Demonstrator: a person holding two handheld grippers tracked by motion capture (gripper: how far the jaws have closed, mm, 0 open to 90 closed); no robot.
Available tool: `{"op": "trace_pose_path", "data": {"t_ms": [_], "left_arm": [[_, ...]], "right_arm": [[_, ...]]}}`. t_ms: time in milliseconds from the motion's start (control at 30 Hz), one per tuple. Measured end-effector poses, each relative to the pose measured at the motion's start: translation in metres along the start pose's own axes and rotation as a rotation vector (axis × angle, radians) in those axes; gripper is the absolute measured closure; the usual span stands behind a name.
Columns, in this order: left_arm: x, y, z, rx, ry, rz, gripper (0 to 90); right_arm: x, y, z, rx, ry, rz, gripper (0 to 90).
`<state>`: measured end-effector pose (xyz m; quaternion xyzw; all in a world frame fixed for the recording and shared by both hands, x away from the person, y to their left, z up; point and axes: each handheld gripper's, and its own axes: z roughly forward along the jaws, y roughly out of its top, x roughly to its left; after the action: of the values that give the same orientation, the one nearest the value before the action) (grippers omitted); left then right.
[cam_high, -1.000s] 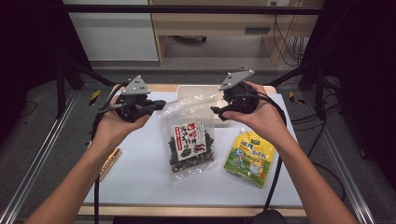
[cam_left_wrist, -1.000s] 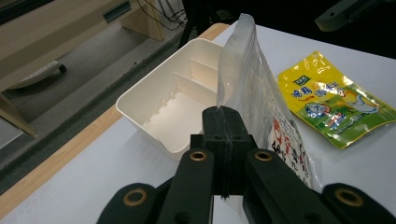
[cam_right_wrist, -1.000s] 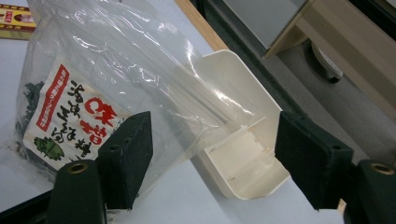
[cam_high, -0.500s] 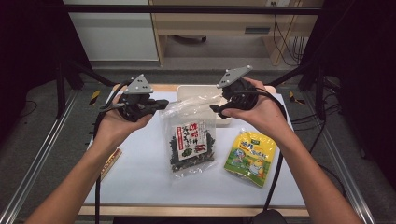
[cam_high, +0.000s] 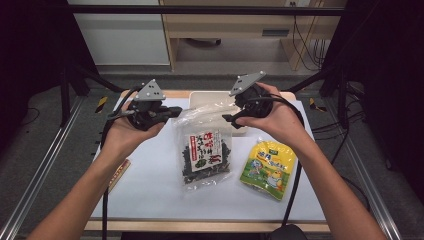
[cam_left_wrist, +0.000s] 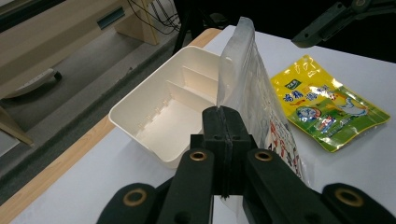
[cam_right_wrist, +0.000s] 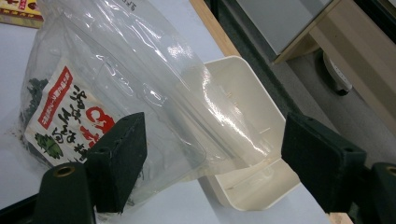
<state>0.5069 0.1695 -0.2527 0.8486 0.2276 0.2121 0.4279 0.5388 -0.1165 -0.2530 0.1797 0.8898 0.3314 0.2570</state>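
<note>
Left gripper (cam_left_wrist: 223, 122) jaws pinching seaweed bag (cam_left_wrist: 254, 100) edge, right gripper (cam_right_wrist: 212, 154) jaws spread around its top.

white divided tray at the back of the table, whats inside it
The white plastic divided tray shows bare compartments with thin partition walls in the left gripper view. The clear plastic seaweed bag, pinched by the left gripper, covers the tray's far end, so anything there cannot be seen.

1. The clear bag (cam_high: 206, 145) hides part of the white tray (cam_high: 200, 97) in the high view.
2. The right gripper view's bottom edge cuts off the tray (cam_right_wrist: 243, 186).
3. The bag's small print is unreadable.
</note>
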Motion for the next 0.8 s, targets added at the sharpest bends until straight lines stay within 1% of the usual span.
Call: {"op": "trace_pose_path", "data": {"t_ms": [133,267,367,567,633,700,767,800], "left_arm": [[0.0,0.001,0.0,-0.001,-0.004,0.006,89.9],[-0.003,0.003,-0.001,-0.01,-0.014,0.002,89.9],[-0.005,0.004,-0.002,-0.01,-0.019,0.013,89.9],[-0.009,0.006,-0.004,-0.017,-0.029,0.021,89.9],[-0.009,0.007,-0.004,-0.019,-0.032,0.022,89.9],[-0.01,0.007,-0.004,-0.019,-0.036,0.023,89.9],[-0.01,0.008,-0.005,-0.022,-0.039,0.024,89.9],[-0.011,0.008,-0.005,-0.023,-0.039,0.025,89.8]], "right_arm": [[-0.001,0.001,0.004,0.006,0.005,-0.005,21.5],[-0.002,0.002,0.009,0.012,0.017,-0.014,20.1],[-0.002,0.003,0.012,0.017,0.026,-0.017,19.5],[-0.001,0.005,0.018,0.03,0.045,-0.029,18.0],[-0.001,0.006,0.021,0.04,0.05,-0.042,17.3],[-0.001,0.008,0.025,0.044,0.064,-0.042,17.0],[-0.001,0.008,0.026,0.051,0.066,-0.048,16.8],[0.0,0.009,0.028,0.056,0.082,-0.051,16.7]]}}
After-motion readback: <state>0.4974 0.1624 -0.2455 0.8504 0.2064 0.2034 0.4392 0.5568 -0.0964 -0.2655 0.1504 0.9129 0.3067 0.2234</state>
